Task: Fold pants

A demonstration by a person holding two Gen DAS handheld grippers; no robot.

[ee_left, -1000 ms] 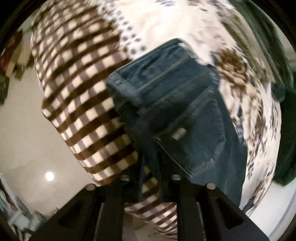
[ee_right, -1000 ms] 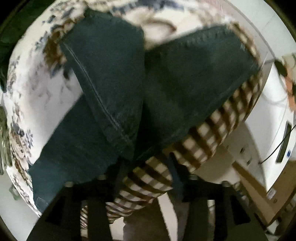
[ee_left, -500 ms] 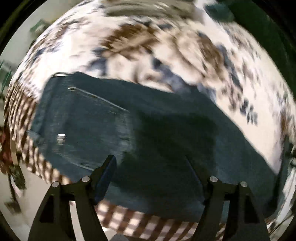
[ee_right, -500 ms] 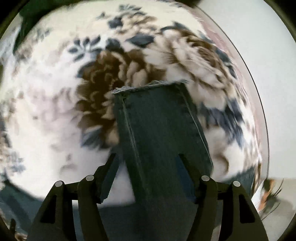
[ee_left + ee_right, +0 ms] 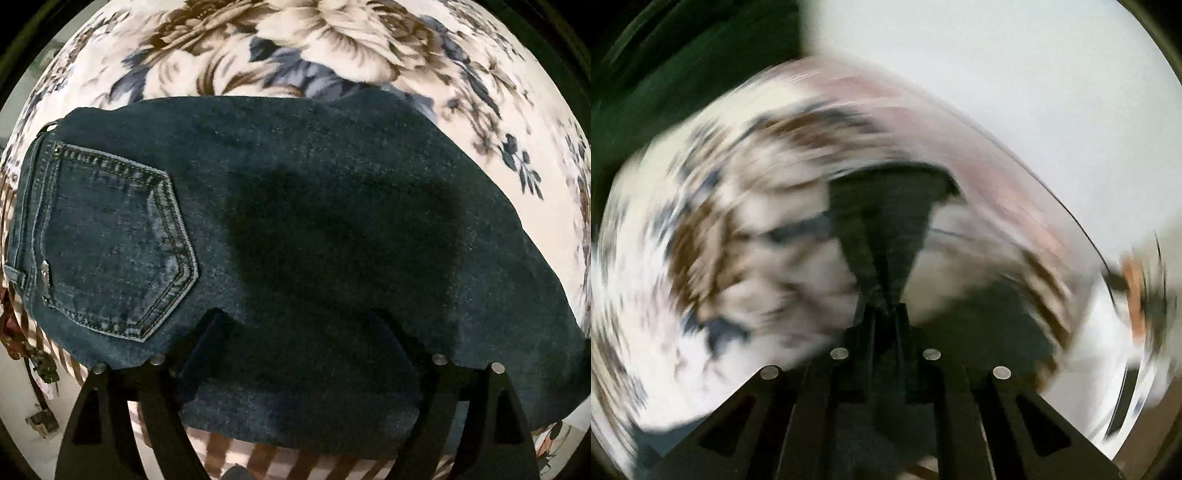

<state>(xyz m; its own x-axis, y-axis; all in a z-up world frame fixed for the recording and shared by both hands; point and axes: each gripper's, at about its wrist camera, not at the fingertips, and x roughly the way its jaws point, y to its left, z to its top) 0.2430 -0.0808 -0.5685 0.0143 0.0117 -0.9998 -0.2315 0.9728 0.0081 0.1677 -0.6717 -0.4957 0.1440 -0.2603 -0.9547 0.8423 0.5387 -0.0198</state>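
Dark blue jeans (image 5: 332, 229) lie flat on a floral blanket (image 5: 332, 48), waist and back pocket (image 5: 110, 243) at the left. My left gripper (image 5: 299, 325) is open, its fingers spread just above the jeans' near edge, holding nothing. In the blurred right wrist view my right gripper (image 5: 884, 308) is shut on the leg end of the jeans (image 5: 882, 225), which rises from the jaws as a pinched dark strip above the blanket (image 5: 720, 258).
A brown-and-white checked cloth (image 5: 258, 458) hangs over the near edge of the surface. A belt or strap (image 5: 37, 369) hangs at the lower left. A dark green cloth (image 5: 683, 74) and a white wall (image 5: 997, 74) lie beyond the blanket.
My left gripper let go of the waist, opened and settled over the flat jeans. My right gripper opened over the leg end, then shut on it and is now moving fast.
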